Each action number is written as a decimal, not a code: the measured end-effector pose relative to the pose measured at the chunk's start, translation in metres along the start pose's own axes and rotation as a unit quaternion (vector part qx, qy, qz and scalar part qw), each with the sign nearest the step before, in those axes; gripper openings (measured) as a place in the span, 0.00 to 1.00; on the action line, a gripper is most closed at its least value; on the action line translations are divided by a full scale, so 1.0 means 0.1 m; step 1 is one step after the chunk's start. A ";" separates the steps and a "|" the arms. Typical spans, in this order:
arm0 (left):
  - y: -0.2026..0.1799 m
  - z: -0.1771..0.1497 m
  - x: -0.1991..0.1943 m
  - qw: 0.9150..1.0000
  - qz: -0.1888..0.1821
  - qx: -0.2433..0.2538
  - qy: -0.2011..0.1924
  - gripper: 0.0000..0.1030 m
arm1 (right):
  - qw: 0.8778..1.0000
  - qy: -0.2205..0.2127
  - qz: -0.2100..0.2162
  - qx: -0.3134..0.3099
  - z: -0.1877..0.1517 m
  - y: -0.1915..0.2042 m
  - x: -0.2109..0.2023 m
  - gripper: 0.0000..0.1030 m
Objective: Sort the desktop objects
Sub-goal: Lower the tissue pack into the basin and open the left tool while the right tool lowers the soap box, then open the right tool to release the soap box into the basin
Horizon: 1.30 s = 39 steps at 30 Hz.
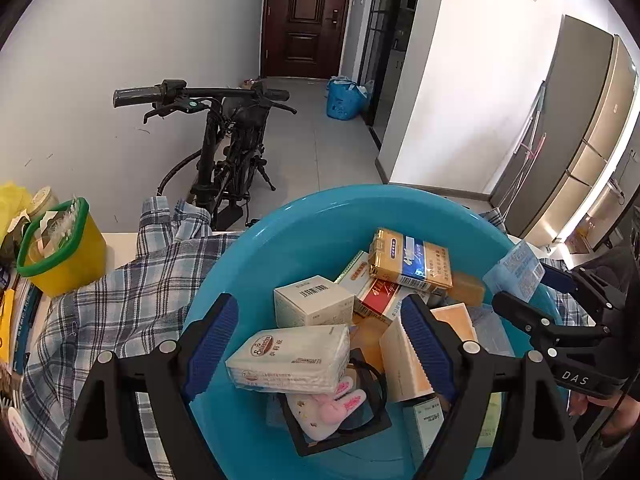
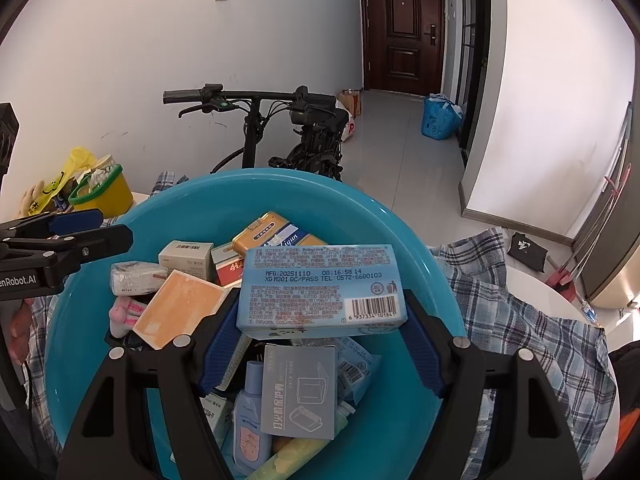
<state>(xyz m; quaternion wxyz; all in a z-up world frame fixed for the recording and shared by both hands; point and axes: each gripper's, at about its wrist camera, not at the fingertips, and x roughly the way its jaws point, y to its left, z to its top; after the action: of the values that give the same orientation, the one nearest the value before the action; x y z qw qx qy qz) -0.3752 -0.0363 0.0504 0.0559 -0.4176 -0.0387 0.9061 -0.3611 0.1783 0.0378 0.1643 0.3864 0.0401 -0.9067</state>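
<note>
We pinch the blue wipes pack [image 2: 322, 290] in right tongs [image 2: 322, 344]; left tongs [image 1: 320, 344] spread, and the pack could slip into the basin [image 2: 92, 240].

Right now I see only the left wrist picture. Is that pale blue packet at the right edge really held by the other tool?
Observer: Yes. The right fingers clamp the blue packet from both sides, above the basin.
Operator: Anything below it?
Observer: A grey box and a pale blue bottle lie in the basin under it.
Operator: And the tissue pack between my fingers?
Observer: Seen from the side, the left fingers stand apart above the tissue pack, which looks ungripped.
</note>
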 end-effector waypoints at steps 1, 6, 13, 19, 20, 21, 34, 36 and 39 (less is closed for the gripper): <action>0.00 0.00 0.00 1.000 0.000 0.000 -0.001 0.83 | 1.000 0.001 0.000 -0.001 0.00 0.01 0.01 0.72; 0.01 0.01 -0.02 1.000 -0.002 -0.005 -0.003 0.83 | 1.000 0.005 -0.001 -0.001 -0.02 0.00 0.03 0.72; 0.02 0.01 -0.02 1.000 -0.001 -0.008 -0.005 0.83 | 1.000 0.003 0.000 0.002 -0.01 -0.02 0.01 0.73; 0.00 -0.01 -0.02 1.000 -0.001 -0.006 -0.004 0.83 | 1.000 -0.004 0.000 0.007 0.01 -0.06 -0.04 0.73; 0.00 -0.01 -0.02 1.000 -0.001 -0.006 -0.004 0.83 | 1.000 -0.005 0.000 0.008 0.01 -0.06 -0.04 0.73; 0.00 -0.01 -0.02 1.000 -0.001 -0.005 -0.004 0.83 | 1.000 -0.005 0.000 0.008 0.01 -0.07 -0.05 0.73; -0.07 0.01 -0.15 0.999 -0.026 -0.008 -0.022 0.83 | 0.999 -0.028 -0.003 0.015 0.06 -0.09 -0.20 0.73; -0.08 0.02 -0.23 0.999 -0.024 -0.008 -0.039 0.83 | 0.999 -0.036 -0.004 0.014 0.07 -0.08 -0.25 0.77; -0.11 0.03 -0.38 0.998 -0.014 -0.002 -0.067 0.83 | 0.999 -0.049 -0.010 0.013 0.08 -0.07 -0.33 0.79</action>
<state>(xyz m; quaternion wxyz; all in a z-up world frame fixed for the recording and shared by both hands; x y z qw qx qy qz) -0.3523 -0.0309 0.0818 0.0646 -0.3555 -0.0500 0.9311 -0.3478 0.1924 0.0672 0.1524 0.3435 0.0239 -0.9264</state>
